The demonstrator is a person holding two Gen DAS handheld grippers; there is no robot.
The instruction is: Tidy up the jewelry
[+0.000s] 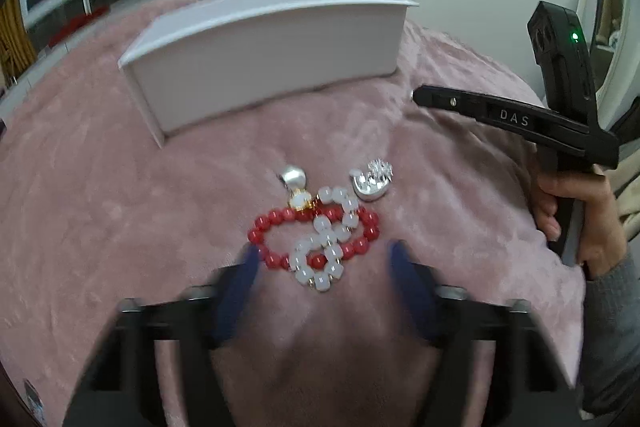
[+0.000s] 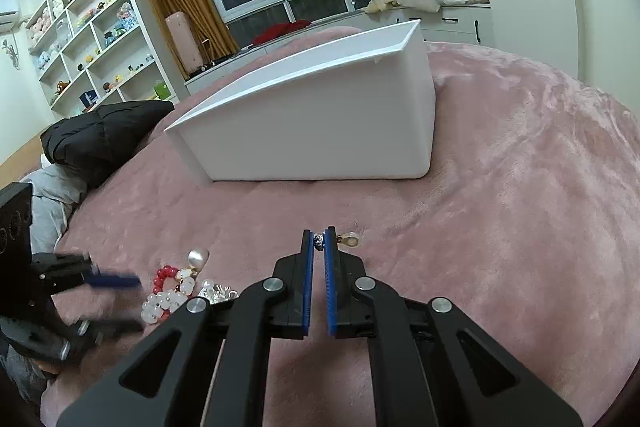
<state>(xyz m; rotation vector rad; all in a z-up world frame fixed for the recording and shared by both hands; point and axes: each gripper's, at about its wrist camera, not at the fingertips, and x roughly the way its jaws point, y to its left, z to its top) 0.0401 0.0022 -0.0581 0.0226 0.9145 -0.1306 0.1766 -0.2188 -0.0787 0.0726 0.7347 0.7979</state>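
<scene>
Pink bed [image 1: 100, 211]: box [image 1: 264, 67], jewelry [image 1: 320, 239].

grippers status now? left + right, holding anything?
Left gripper: open, empty, over the bracelets.
Right gripper: shut on a small dark bead piece.

Left tool [image 1: 322, 257] open (fingers blurred), red bracelet [image 1: 280, 227] and white bracelet [image 1: 324, 251] between, pink blanket [image 1: 120, 207]

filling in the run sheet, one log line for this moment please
left gripper: open over bracelets | right gripper: shut on small bead piece | box: behind, on blanket
</scene>
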